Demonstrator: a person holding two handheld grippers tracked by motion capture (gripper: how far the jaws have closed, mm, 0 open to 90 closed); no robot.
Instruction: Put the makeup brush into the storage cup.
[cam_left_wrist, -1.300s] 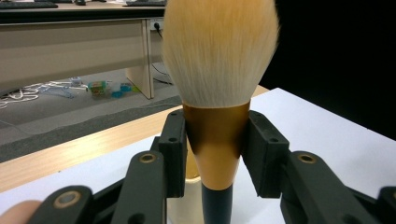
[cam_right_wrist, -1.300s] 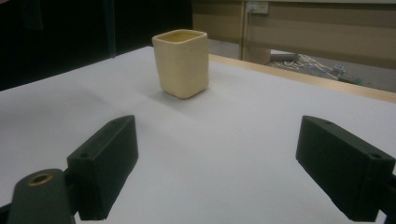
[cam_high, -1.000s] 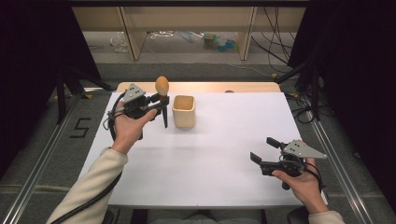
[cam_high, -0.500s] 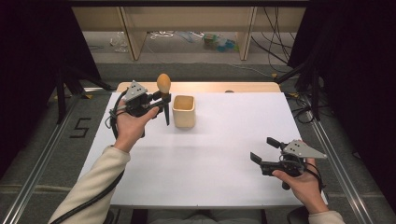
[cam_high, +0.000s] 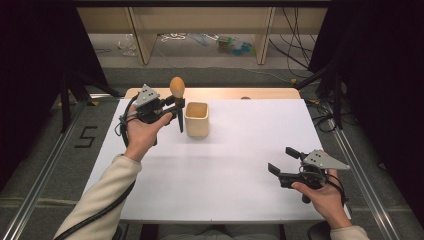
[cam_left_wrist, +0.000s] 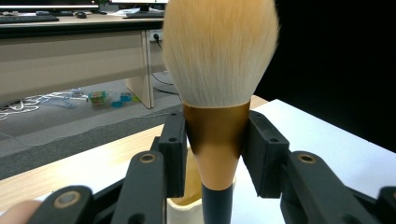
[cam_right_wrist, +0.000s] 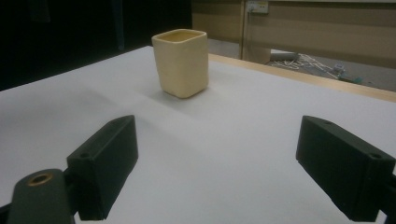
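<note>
**Presently: one brush held upright, one cup on the worktop**

Item 1. Makeup brush (cam_high: 177, 95): cream-bristled head uppermost, copper ferrule, dark handle pointing down. Held upright above the worktop (cam_high: 240, 175), just left of the cup and at its far-left part. In the left gripper view the brush (cam_left_wrist: 217, 79) stands between the two black jaws, which press on the ferrule from both sides.

Item 2. Left hand-held gripper (cam_high: 172, 109): clamped on the brush, carried in the person's left hand (cam_high: 142, 132), raised off the worktop; cable trails down along the cream sleeve.

Item 3. Cup (cam_high: 196, 119): pale yellow, squarish with rounded corners, standing upright on the white worktop, open top. Just beside the brush handle; whether they touch cannot be told. Seen also in the right gripper view (cam_right_wrist: 181, 63), well ahead of the jaws.

Item 4. Right hand-held gripper (cam_high: 284, 161): jaws wide apart, holding nothing, in the right hand (cam_high: 320, 192) low over the near-right part of the worktop, well apart from the cup.
</note>
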